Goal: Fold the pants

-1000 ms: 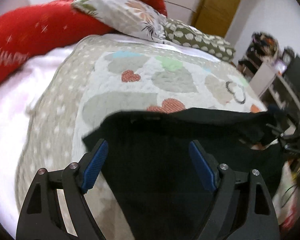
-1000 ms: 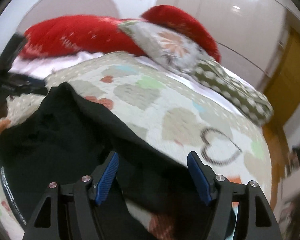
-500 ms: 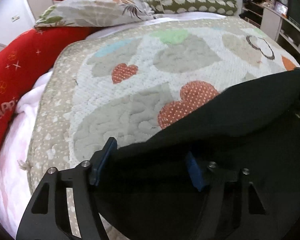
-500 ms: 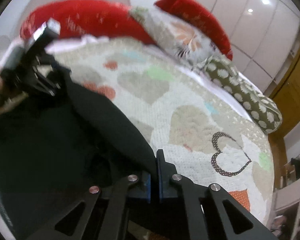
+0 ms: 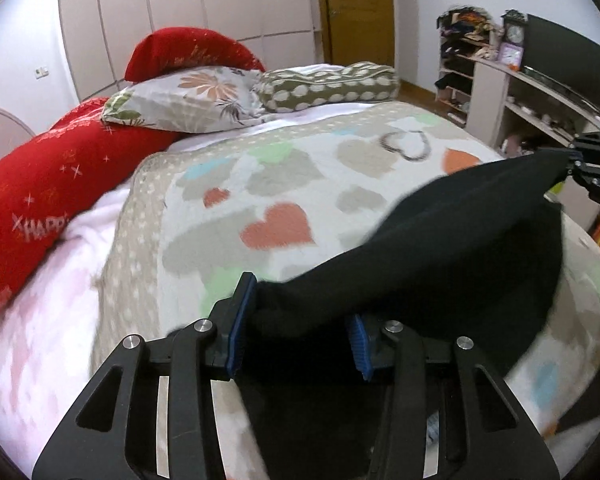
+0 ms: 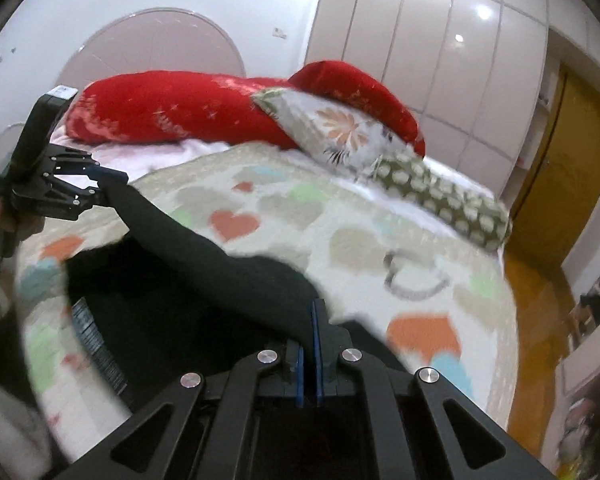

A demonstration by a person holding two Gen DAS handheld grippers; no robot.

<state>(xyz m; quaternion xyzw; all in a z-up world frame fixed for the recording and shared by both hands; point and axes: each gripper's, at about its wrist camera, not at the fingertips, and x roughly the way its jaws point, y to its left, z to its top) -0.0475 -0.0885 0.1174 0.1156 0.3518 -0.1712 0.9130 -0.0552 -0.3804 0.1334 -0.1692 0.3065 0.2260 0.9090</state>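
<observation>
- I am holding the black pants (image 5: 452, 248) lifted over the near edge of the bed (image 5: 260, 184), one edge strung taut between my 2 grippers and the rest hanging down onto the heart-patterned quilt.
- My right gripper (image 6: 308, 354) is pinched fully together on one corner of the cloth.
- My left gripper (image 5: 296, 334) has just been closing; its jaws are standing partly apart with a thick bunch of fabric pressed between the blue pads.
- I am judging the pants soft, limp and light: they are sagging wherever unsupported, so holding 2 corners of one edge seems right.
- I am reading "HAPP" on the red bolster (image 5: 40, 184); the white print on the pants is too blurred to read.
</observation>
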